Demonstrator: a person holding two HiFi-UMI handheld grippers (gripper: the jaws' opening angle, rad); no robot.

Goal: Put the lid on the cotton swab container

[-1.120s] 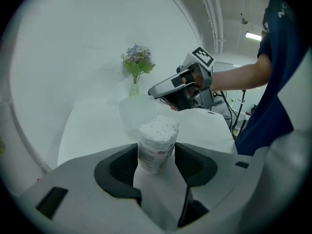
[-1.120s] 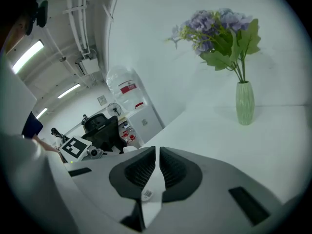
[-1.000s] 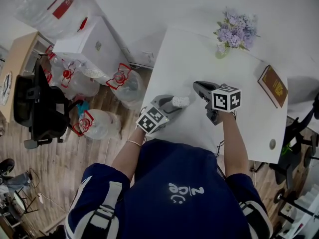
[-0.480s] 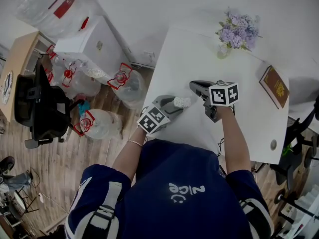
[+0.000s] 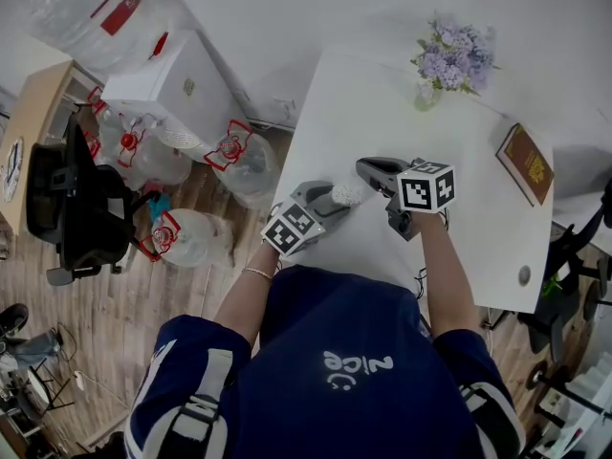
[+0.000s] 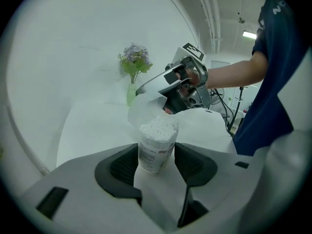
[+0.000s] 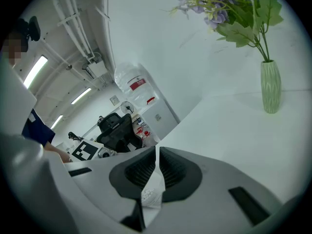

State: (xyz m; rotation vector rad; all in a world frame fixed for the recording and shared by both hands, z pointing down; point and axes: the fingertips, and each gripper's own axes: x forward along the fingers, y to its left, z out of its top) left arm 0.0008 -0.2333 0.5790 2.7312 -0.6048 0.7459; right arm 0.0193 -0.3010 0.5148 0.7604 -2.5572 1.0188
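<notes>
At mid-frame the cotton swab container [image 6: 157, 143] is clamped by the left gripper [image 6: 157, 164], and the lid [image 7: 152, 191] is pinched by the right gripper [image 7: 156, 172].

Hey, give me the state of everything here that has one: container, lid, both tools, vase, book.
cotton swab container: open, full, upright
lid: off, held tilted beside the container's mouth
left tool: shut on the container
right tool: shut on the lid's edge
vase: upright
book: closed, lying flat
</notes>
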